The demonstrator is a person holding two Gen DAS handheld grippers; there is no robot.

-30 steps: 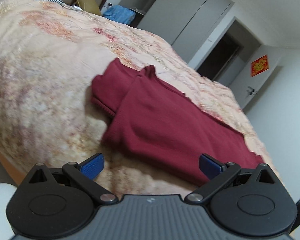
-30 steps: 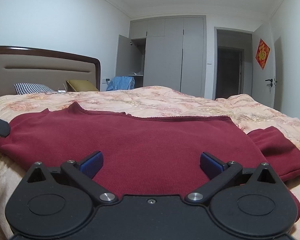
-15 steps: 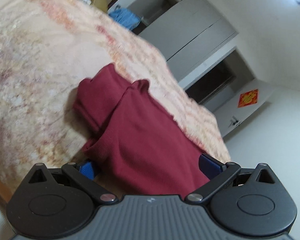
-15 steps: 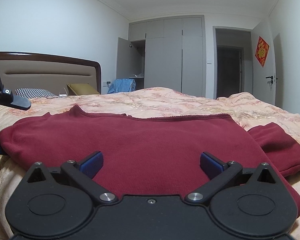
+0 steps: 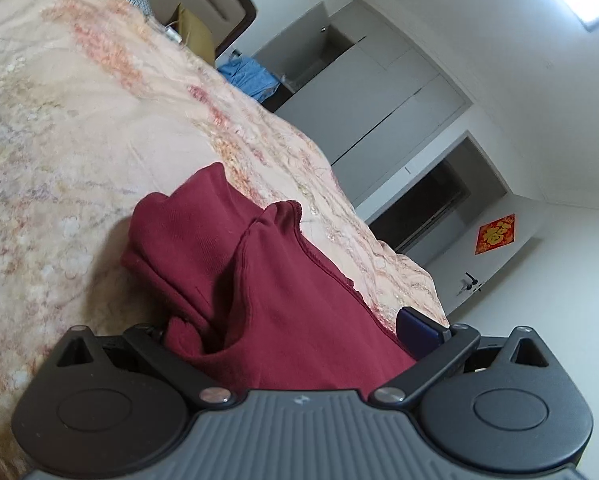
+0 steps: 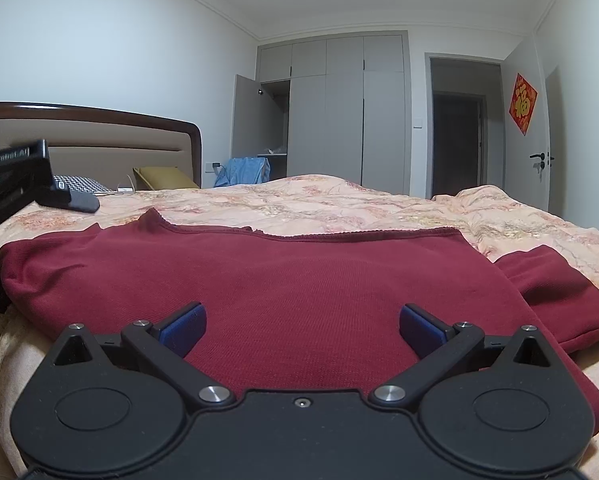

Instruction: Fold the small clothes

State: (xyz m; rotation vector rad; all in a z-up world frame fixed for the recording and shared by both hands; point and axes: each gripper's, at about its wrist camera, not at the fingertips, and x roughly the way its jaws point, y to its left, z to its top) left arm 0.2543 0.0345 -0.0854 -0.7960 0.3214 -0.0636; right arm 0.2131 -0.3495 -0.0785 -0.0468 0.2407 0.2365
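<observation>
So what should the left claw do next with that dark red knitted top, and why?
Probably close. The left claw is open, its fingers astride the bunched end of the dark red knitted top on the floral quilt, so a pinch would likely secure it for folding.

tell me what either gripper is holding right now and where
Nothing is held. The left gripper straddles the maroon sweater at its left end, fingers spread; the right gripper hovers open over the near edge.
</observation>
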